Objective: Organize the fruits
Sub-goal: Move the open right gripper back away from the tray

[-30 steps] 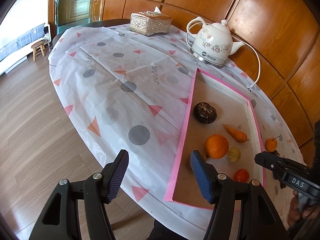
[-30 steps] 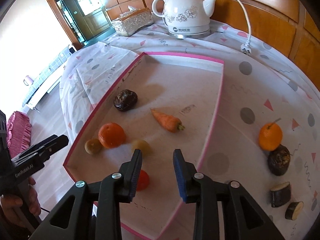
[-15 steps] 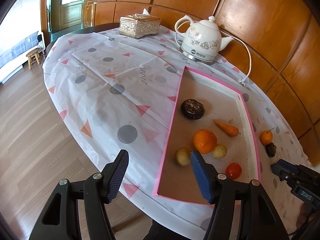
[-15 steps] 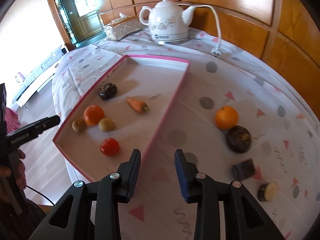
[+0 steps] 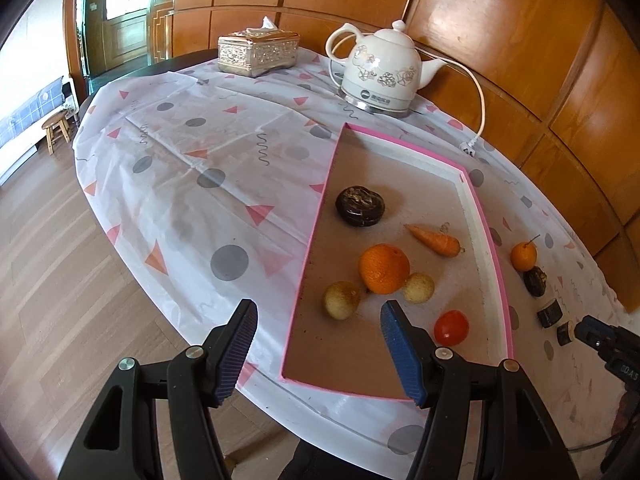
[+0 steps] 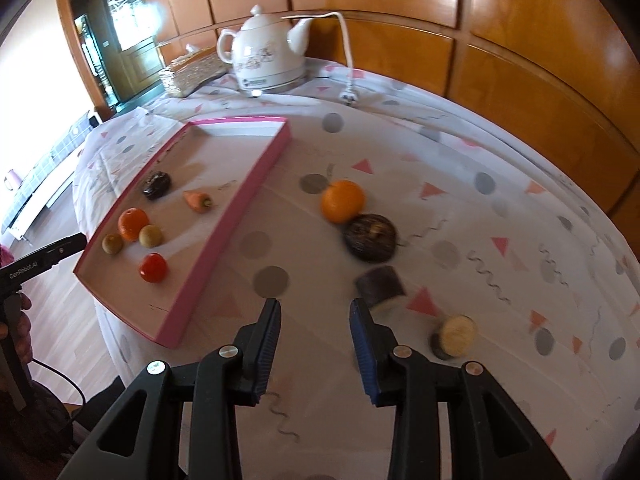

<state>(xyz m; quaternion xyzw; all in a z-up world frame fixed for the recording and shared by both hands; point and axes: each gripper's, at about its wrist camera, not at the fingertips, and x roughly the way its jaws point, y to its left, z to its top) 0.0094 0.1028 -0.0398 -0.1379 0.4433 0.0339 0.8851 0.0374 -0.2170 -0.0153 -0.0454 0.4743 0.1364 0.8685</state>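
Wood-panelled room, patterned cloth over desk point(image 6: 440, 184). Right gripper point(image 6: 316, 344) jaws parted, empty, above cloth near cut brown piece point(image 6: 380, 285). Left gripper point(image 5: 316, 344) jaws spread, empty. Six fruits in pink tray point(image 5: 486, 224); orange point(image 6: 343, 201) outside.

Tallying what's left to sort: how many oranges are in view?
2. One orange lies in the pink-rimmed tray; the other orange sits on the tablecloth outside, beside a dark round fruit.

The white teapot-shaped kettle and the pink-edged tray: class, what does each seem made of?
White teapot-shaped kettle: probably glazed ceramic, going by its glossy surface and printed flowers. Pink-edged tray: likely cardboard, with a matt brownish floor and thin straight walls.
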